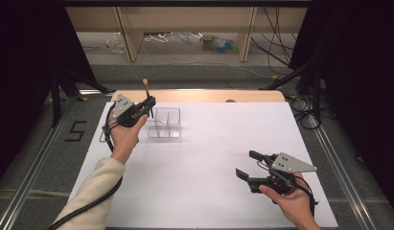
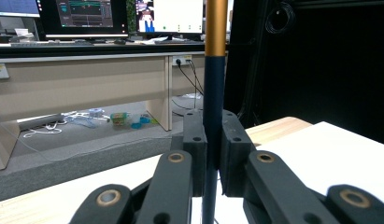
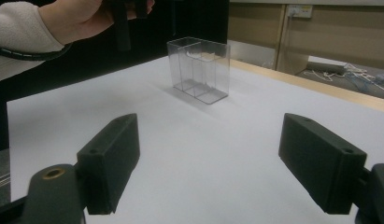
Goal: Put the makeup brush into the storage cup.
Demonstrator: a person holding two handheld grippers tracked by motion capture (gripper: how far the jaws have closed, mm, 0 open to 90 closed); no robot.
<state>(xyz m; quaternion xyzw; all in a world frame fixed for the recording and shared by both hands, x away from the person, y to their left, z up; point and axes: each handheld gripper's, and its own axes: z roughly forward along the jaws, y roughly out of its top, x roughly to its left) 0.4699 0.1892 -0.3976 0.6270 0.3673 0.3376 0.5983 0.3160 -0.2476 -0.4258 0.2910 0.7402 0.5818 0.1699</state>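
Black curtains (image 1: 22, 72) are hanging at both sides; cables (image 1: 158, 37) are lying on the grey floor (image 1: 194, 72) under wooden desks (image 1: 185, 19).

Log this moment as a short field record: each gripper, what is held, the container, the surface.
left gripper: shut on a pen, raised just left of the box
pen: dark barrel, gold upper part, roughly upright
right gripper: open, holding nothing, low over the near right of the sheet
clear box: transparent, divided inside, standing upright; contents cannot be told
white sheet: covers the tabletop
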